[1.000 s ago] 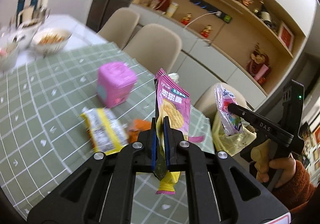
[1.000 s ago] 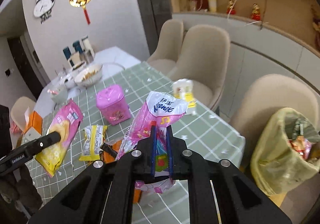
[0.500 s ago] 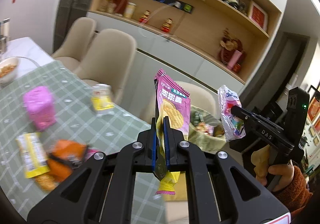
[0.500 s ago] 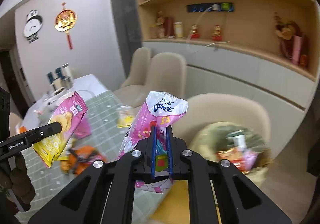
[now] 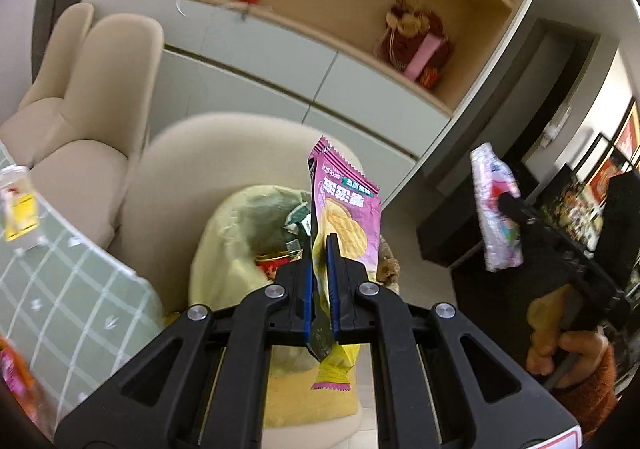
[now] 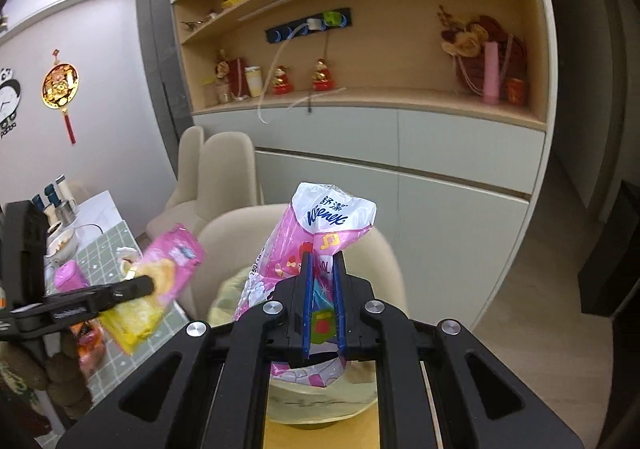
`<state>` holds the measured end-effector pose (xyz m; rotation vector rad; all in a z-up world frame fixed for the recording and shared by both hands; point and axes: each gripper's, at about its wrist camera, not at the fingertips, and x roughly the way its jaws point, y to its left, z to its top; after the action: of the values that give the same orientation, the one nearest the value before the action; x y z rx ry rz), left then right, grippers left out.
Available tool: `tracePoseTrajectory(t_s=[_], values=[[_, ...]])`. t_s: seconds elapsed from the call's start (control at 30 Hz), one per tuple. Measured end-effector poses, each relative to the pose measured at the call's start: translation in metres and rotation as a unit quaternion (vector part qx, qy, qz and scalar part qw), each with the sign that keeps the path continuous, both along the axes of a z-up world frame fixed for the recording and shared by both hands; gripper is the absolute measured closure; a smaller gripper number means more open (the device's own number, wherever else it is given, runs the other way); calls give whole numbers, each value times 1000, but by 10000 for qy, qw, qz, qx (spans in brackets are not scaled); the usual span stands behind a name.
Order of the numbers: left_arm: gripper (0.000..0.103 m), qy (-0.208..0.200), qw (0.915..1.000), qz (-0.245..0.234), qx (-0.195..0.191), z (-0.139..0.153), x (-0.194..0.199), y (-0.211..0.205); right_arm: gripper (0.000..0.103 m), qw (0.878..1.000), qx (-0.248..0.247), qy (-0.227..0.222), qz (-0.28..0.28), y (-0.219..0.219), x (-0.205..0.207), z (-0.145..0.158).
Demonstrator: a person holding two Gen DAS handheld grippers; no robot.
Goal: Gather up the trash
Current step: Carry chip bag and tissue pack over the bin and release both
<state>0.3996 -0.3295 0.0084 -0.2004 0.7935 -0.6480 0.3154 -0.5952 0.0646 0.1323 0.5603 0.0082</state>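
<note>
My left gripper is shut on a pink and yellow snack wrapper and holds it over the open yellow-lined trash bin, which has several wrappers inside. My right gripper is shut on a pink and white Kleenex tissue pack wrapper, above the same bin. The right gripper with its wrapper also shows at the right in the left wrist view. The left gripper with the snack wrapper shows at the left in the right wrist view.
The green checked table lies to the left with a small bottle and more wrappers, a pink box and bowls. Beige chairs stand behind the bin. A cabinet and shelves fill the back wall.
Both grippers have swung away from the table toward the trash bin, each still holding its wrapper. The bin is now directly beneath them.
</note>
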Motion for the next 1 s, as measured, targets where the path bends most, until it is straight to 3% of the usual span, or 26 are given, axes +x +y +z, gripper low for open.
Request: tracePoseTrajectory(t_s=[0.17,0.33,0.47,0.63,0.7,0.87,1.0], values=[[97,218,9974,82,681,-37,36,-51,92,9999,-26,124,60,-23,13,-13],[97,397,9838,485,1678,-69,55,-75,92,9995,27,269,139,-34,28,-29],[97,452,9772,537,2004,-80,60,-85,92,9989,129,398,197,-39,39,-43],[93,681,9786,600,1849,-88,67,-86,92,9979,196,536,312,-39,51,-54],[71,727,9821,596,1631,-87,68,-82,92,9975,191,576,370,-38,55,-58],[60,678,9896,833,954,-61,56,-48,92,9952,313,745,556,-35,72,-70],[55,624,9893,1153,641,-41,39,-12,92,9912,398,912,868,-13,89,-85]])
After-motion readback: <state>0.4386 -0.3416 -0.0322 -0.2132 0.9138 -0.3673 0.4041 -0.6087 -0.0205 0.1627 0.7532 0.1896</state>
